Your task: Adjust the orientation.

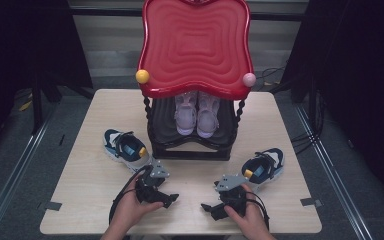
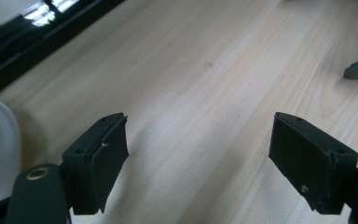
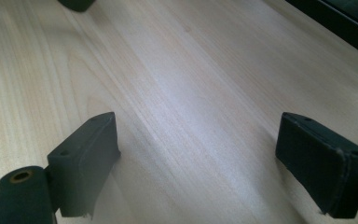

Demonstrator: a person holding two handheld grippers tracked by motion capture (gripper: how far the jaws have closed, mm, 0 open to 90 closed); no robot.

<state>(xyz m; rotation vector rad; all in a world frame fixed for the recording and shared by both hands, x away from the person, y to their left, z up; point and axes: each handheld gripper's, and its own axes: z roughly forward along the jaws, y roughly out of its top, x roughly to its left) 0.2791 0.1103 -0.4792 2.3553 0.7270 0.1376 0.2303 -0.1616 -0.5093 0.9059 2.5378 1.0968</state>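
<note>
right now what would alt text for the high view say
A person's two hands rest black two-jaw grippers, left and right, open on a pale wooden table, a blue-and-white sneaker beside each. Behind stands a black shoe rack with a wavy red top, holding a pink pair.

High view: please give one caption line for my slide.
Two open grippers rest between two blue sneakers before a red-topped shoe rack.
</note>
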